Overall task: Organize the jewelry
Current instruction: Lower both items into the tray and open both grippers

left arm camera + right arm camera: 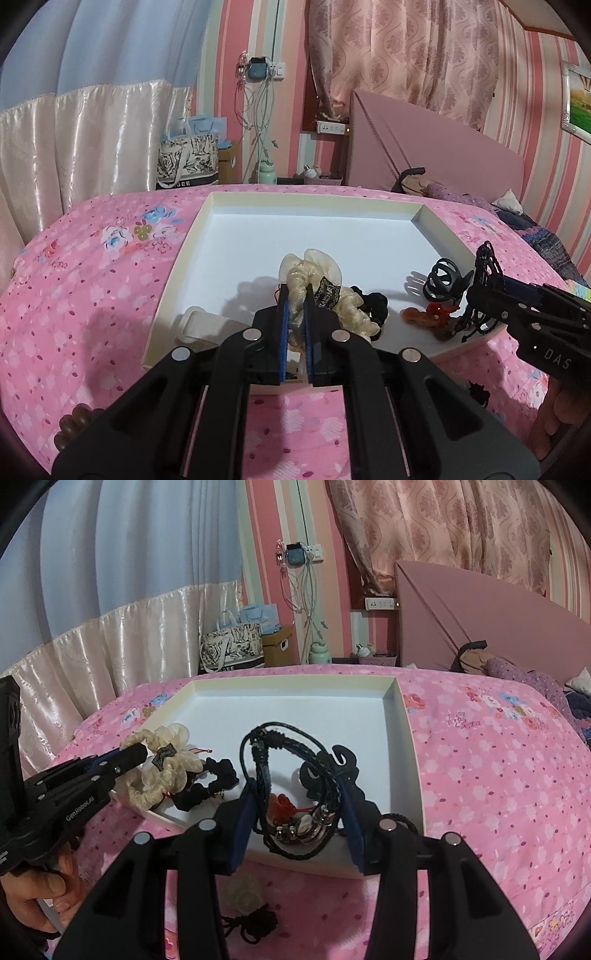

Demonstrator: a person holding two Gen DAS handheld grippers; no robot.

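Observation:
A shallow white box [207,221] [402,716] lies on the pink bed. My left gripper [296,295] is shut on a cream scrunchie [314,266] [166,764] over the box's near left part. My right gripper [299,771] [484,266] is open, with a black braided cord bracelet [277,738] with metal beads hanging looped between its fingers above the box's near right edge. A black scrunchie [376,302] [214,779], a black claw clip [443,280] [332,768] and a red-orange piece [424,314] [280,801] lie in the box.
On the bedspread near me lie a brown bead bracelet [74,424], a pale flower piece [243,893] and a black cord item [255,923]. A pink headboard [424,147] and pillows stand at the far right. Bags [188,158] sit beyond the bed.

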